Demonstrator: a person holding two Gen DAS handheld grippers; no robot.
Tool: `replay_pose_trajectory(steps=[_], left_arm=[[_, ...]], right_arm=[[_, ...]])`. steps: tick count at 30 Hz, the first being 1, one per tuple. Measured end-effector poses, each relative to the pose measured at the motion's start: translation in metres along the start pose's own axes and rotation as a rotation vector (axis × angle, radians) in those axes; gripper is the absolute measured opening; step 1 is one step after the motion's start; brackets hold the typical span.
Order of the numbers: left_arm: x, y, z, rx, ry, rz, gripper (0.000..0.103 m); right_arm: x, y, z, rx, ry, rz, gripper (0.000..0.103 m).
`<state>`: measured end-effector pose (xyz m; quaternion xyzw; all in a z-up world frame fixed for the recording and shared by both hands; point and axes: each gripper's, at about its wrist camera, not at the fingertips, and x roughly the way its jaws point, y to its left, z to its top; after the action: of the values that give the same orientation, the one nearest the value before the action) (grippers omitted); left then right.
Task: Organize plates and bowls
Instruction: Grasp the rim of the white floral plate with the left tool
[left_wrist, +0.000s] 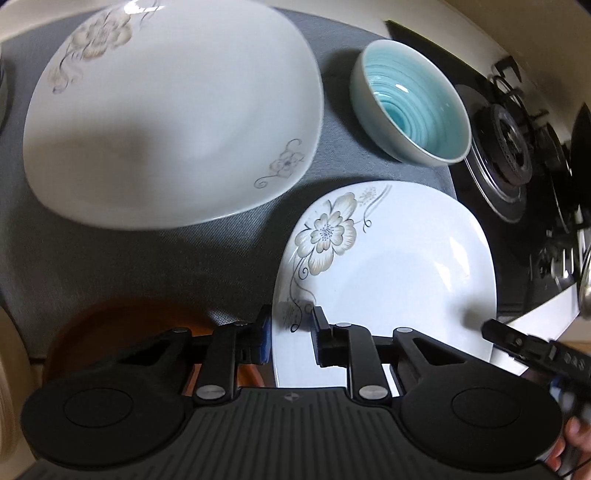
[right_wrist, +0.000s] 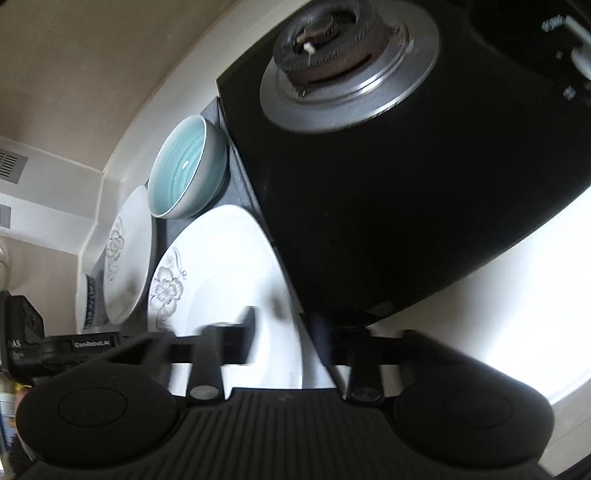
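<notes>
Left wrist view: black fingers of the left gripper (left_wrist: 291, 325) fill the bottom of the frame, drawn close together across the left rim of the near flowered plate (left_wrist: 384, 273); one finger lies outside the rim over the grey mat (left_wrist: 207, 254), the other over the plate's face, so the edge sits between the pads and appears pinched. This plate occupies the lower centre and right, and its rim runs up the frame from the pinch. At lower right the right gripper (left_wrist: 496, 328) reaches in to the opposite rim, so both tools meet one plate from opposite sides. A larger flowered plate (left_wrist: 173, 122) fills the upper left, apart from the near one. A teal bowl (left_wrist: 410, 103) stands at upper centre-right, just beyond the near plate. Brown dish (left_wrist: 122, 325) lies at lower left, partly hidden by the gripper. Gas burner (left_wrist: 509, 147) borders the right edge.

Right wrist view: blurred right gripper (right_wrist: 282, 328) fingers at the bottom straddle the near flowered plate's (right_wrist: 221, 266) right rim, where it meets the black hob (right_wrist: 369, 221); the jaws look nearly closed on that rim, though blur hides the contact. The hob edge crowds this side. Teal bowl (right_wrist: 184, 170) and the larger plate (right_wrist: 127, 254) lie toward the upper left.
</notes>
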<state>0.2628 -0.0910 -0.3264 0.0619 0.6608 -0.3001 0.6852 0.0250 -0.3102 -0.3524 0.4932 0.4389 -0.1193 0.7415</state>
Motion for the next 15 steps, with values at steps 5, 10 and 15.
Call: replay_pose_trajectory(steps=[5, 10, 15], left_arm=[[0.0, 0.011, 0.0, -0.006, 0.004, -0.051, 0.021], [0.003, 0.024, 0.003, -0.009, 0.034, -0.115, 0.021], [-0.002, 0.019, -0.003, 0.096, 0.003, -0.11, 0.022]], right_arm=[[0.004, 0.003, 0.001, -0.019, 0.011, -0.016, 0.01], [0.009, -0.005, 0.012, 0.024, 0.053, 0.02, 0.013], [0.019, -0.005, 0.021, -0.012, 0.072, 0.047, 0.012]])
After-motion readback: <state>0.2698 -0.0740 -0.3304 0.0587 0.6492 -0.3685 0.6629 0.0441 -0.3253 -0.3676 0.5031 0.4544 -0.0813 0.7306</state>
